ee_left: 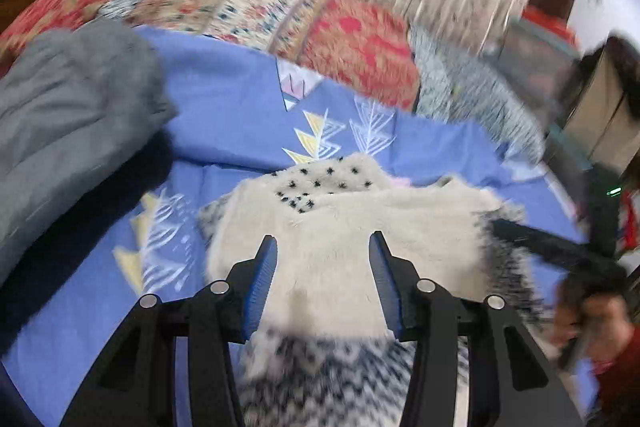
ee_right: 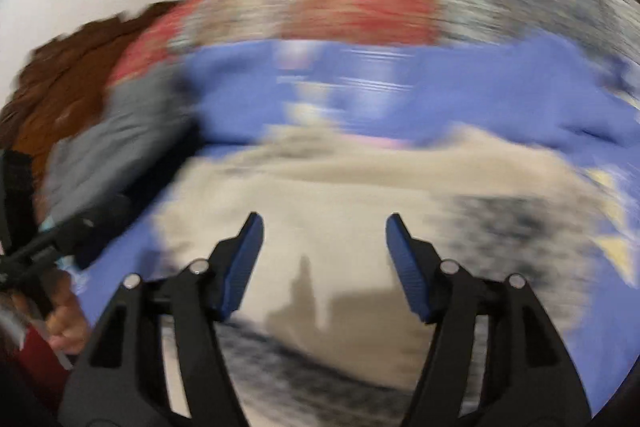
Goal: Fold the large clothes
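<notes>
The sweater lies on the blue bed sheet — soft, fluffy, likely floppy; best pinched at an edge. Left gripper and right gripper gape wide, empty.

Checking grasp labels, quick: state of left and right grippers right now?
Left gripper: open, holding nothing, over the cream sweater.
Right gripper: open, holding nothing, over the same sweater; view is blurred.

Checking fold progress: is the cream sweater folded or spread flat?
Partly folded: the cream sweater shows its plain inner side turned over the black-patterned knit on the blue sheet.
</notes>
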Demonstrator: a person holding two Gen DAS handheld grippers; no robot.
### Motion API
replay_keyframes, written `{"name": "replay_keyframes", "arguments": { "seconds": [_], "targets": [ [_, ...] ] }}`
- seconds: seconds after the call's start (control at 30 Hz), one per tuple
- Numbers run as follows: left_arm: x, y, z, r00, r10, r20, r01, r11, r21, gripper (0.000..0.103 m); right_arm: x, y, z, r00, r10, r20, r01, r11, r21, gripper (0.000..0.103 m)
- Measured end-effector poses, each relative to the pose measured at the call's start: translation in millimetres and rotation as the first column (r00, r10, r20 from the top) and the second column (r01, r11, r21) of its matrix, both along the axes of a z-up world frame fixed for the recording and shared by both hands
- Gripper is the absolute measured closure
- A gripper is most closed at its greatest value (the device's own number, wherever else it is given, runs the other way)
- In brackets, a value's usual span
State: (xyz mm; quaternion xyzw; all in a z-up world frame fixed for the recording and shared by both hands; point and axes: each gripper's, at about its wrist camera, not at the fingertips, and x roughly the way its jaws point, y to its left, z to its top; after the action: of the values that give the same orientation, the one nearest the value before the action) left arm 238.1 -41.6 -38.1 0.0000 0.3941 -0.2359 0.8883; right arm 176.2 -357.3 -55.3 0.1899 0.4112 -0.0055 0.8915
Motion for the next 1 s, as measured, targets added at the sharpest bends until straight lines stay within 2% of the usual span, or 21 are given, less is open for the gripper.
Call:
{"name": "replay_keyframes", "arguments": {
  "seconds": [0.07,0.1,0.13,0.17,0.2,0.27,0.3,0.37,0.43,0.53,0.57,0.6,0.67,0.7,0.77,0.8,0.87,0.9,0.93,1.0],
  "targets": [
    [17.3,-13.9,-21.9,0.999,0.025,-0.042,-0.022,0.998,0.064,0.035,-7.2,-41.0,-20.0,0.992,-0.109,-0.063,0.107,0.994,-0.026,0.044],
    [29.4,-17.5,-42.0,0.994,0.05,-0.099,-0.04,0.995,0.096,0.035,-4.9,-67.1,-36.9,0.975,-0.191,-0.117,0.183,0.98,-0.074,0.057],
    [36.5,-17.6,-57.1,0.987,0.069,-0.144,-0.052,0.992,0.117,0.035,-3.9,-84.8,-49.2,0.958,-0.243,-0.155,0.228,0.968,-0.107,0.062],
    [42.1,-18.6,-72.9,0.98,0.073,-0.186,-0.049,0.99,0.13,0.035,-3.7,-101.1,-59.0,0.944,-0.279,-0.175,0.26,0.958,-0.124,0.059],
    [42.2,-19.2,-79.1,0.981,0.072,-0.178,-0.047,0.989,0.14,0.035,0.0,-114.1,-66.2,0.938,-0.297,-0.179,0.278,0.953,-0.12,0.057],
    [26.4,-34.9,-76.1,0.995,0.061,-0.079,-0.04,0.969,0.242,0.035,8.7,-120.4,-69.4,0.931,-0.318,-0.181,0.297,0.946,-0.132,0.057],
    [21.8,-39.6,-74.2,0.996,0.058,-0.066,-0.038,0.961,0.273,0.035,11.6,-116.4,-66.8,0.928,-0.323,-0.186,0.296,0.942,-0.16,0.057],
    [9.5,-43.3,-62.2,0.997,0.04,-0.067,-0.018,0.952,0.306,0.035,11.1,-109.0,-59.7,0.931,-0.316,-0.183,0.281,0.94,-0.193,0.056],
    [-10.9,-28.8,-39.1,0.998,0.019,-0.063,-0.001,0.963,0.269,0.035,-5.0,-101.9,-42.1,0.945,-0.289,-0.154,0.26,0.948,-0.185,0.052],
    [-52.9,9.4,-10.9,1.0,0.001,-0.017,0.003,0.972,0.233,0.034,-59.4,-84.8,-11.1,0.976,-0.203,-0.084,0.186,0.966,-0.177,0.038],
    [-66.0,23.4,-5.6,1.0,-0.001,-0.015,0.004,0.974,0.226,0.033,-85.7,-73.4,-5.9,0.985,-0.155,-0.082,0.137,0.973,-0.187,0.035],
    [-84.2,42.2,-3.0,1.0,0.001,-0.023,0.004,0.975,0.223,0.032,-94.2,-60.6,-4.8,0.988,-0.123,-0.096,0.102,0.976,-0.194,0.035],
    [-104.9,66.6,-6.6,0.998,0.029,-0.056,-0.016,0.973,0.232,0.031,-117.3,-41.8,-16.9,0.986,-0.059,-0.159,0.029,0.983,-0.184,0.035],
    [-113.0,75.2,-8.7,0.996,0.045,-0.072,-0.027,0.972,0.232,0.031,-125.4,-36.6,-26.1,0.981,-0.038,-0.189,0.007,0.987,-0.161,0.046],
    [-132.1,94.0,-17.3,0.989,0.09,-0.121,-0.061,0.972,0.228,0.031,-131.1,-44.2,-42.1,0.972,-0.088,-0.218,0.054,0.986,-0.16,0.097],
    [-139.8,100.9,-20.7,0.984,0.111,-0.137,-0.078,0.971,0.226,0.031,-137.7,-63.0,-52.0,0.959,-0.181,-0.218,0.155,0.98,-0.128,0.097],
    [-163.2,118.4,-29.3,0.971,0.152,-0.185,-0.109,0.968,0.225,0.031,-148.5,-87.8,-67.8,0.931,-0.284,-0.23,0.288,0.958,-0.016,0.097],
    [-168.9,124.6,-31.9,0.968,0.159,-0.196,-0.111,0.966,0.233,0.031,-153.2,-91.5,-69.8,0.923,-0.311,-0.225,0.325,0.945,0.028,0.096],
    [-179.0,130.1,-35.4,0.965,0.169,-0.2,-0.116,0.96,0.254,0.031,-156.7,-86.2,-63.8,0.921,-0.321,-0.22,0.331,0.944,0.01,0.092],
    [-198.1,144.4,-39.7,0.961,0.179,-0.212,-0.115,0.952,0.283,0.031,-167.6,-72.0,-47.9,0.929,-0.311,-0.201,0.308,0.95,-0.044,0.053]
  ]
}}
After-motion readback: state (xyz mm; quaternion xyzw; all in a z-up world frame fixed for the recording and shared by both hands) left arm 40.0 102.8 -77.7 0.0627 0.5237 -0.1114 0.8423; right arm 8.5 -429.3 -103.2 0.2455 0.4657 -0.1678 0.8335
